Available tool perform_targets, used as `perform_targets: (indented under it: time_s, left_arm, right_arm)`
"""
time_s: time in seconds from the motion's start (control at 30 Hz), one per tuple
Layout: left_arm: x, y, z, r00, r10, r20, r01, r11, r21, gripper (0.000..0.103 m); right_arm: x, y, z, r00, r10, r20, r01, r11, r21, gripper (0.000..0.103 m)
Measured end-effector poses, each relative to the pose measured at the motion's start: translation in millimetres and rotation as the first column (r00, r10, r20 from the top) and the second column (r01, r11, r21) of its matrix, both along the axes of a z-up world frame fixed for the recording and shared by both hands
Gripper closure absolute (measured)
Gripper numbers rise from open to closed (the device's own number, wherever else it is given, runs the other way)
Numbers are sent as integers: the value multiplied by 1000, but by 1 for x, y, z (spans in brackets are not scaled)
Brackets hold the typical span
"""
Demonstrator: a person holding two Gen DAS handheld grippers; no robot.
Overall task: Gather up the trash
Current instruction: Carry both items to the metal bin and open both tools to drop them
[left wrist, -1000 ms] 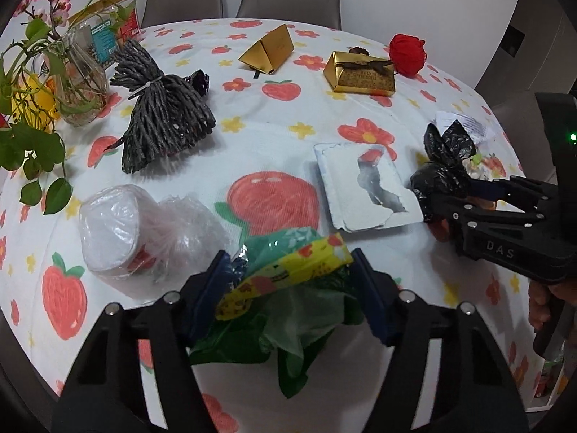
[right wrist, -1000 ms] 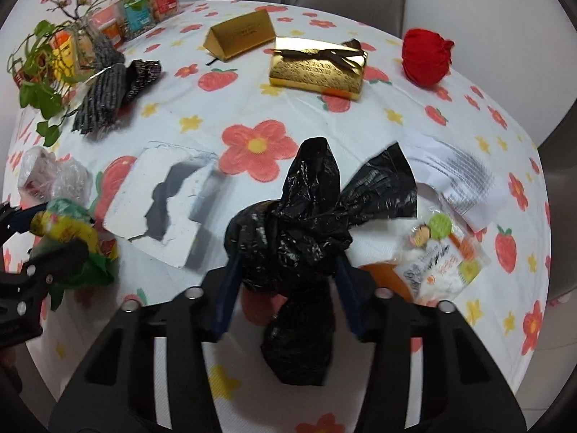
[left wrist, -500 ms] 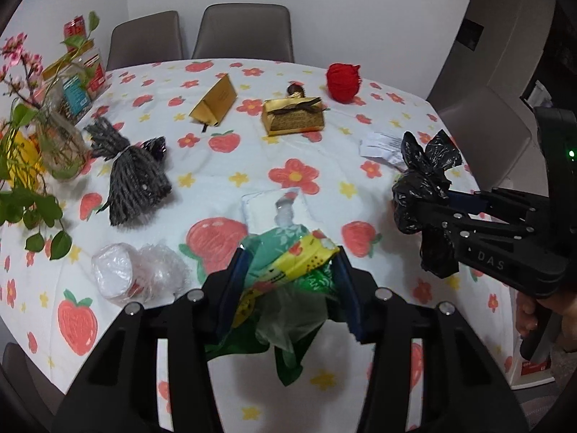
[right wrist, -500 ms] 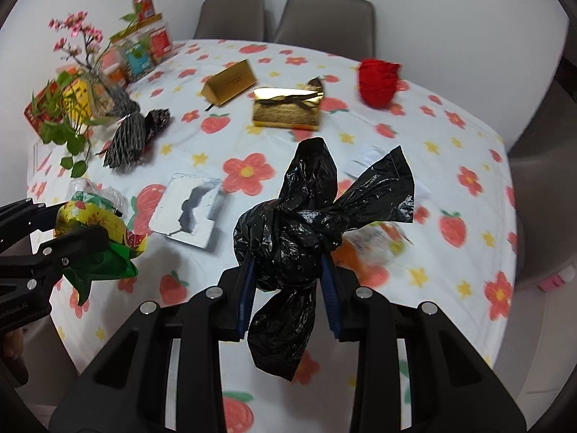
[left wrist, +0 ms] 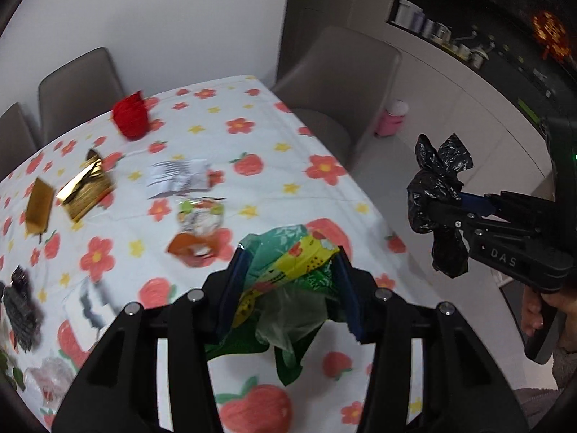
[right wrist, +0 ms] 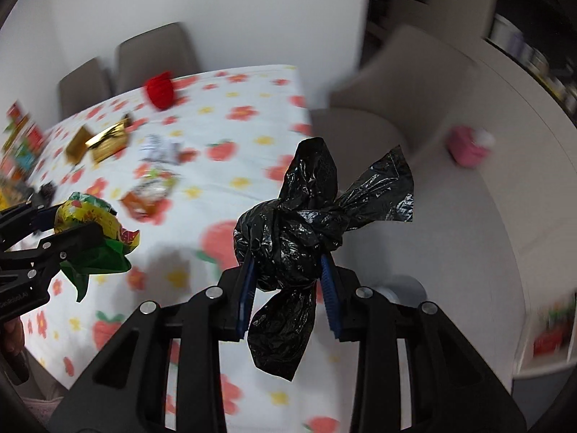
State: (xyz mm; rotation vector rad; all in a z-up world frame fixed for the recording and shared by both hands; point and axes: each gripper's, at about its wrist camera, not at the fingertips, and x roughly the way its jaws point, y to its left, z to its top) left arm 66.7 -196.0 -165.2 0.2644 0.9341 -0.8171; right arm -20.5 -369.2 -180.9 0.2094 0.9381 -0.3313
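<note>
Your left gripper [left wrist: 290, 270] pinches the crumpled green-and-yellow wrapper [left wrist: 288, 281] above the flowered table [left wrist: 252, 166], near its edge, while your right gripper [right wrist: 288, 281] clamps the knotted black bag [right wrist: 295, 231] just beyond that table's edge.

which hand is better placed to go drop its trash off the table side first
Right, probably. The right gripper, shut on the black bag, already hangs past the table edge over the floor; the left gripper, holding the green wrapper, is above the tablecloth.
</note>
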Motion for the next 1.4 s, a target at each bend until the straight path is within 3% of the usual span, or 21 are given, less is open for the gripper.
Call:
perform_targets:
  time_s: [0.13,0.3,0.5,0.7,0.77,0.9,1.0,1.07,1.4]
  left_arm:
    - [-32,-65,-6,993,-121,-17,121,993,1,54]
    - [-69,-140,-21,985,-167,-45,167,986,1,54]
    - [-106,-240,-57,990,-101,-102,99,995,-17,54]
    - [-126,-325,-135,989,-31,-147,30,1000,-4,54]
    - [-127,-342,-159,990,-9,-142,10,1000,10,54]
    - [-123,-364,-202,985,52,-164,-46,998,41,54]
    - [-122,-374,-222,983,82,-164,-72,995,70,54]
    - [-122,-375,-229,981,97,-166,-84,993,84,54]
    - [-121,-407,-261,981,51,-185,-35,995,89,53]
  right_arm:
    - [-57,-57,-6,989,-150,-14,150,989,-2,72]
    - [-111,-132,-30,977,-209,-46,209,978,-2,71]
    - [-139,-228,-93,987,-125,-97,128,991,23,70]
    - [-130,-297,-187,992,-25,-124,31,998,49,68]
    - [-126,-310,-215,992,7,-125,1,998,63,67]
    - [-118,-326,-263,988,68,-140,-57,995,86,54]
    - [-112,-331,-282,985,96,-140,-82,991,102,45]
    - [-109,-332,-288,986,102,-135,-88,990,107,40]
    - [-130,-361,-288,990,28,-139,-12,993,117,40]
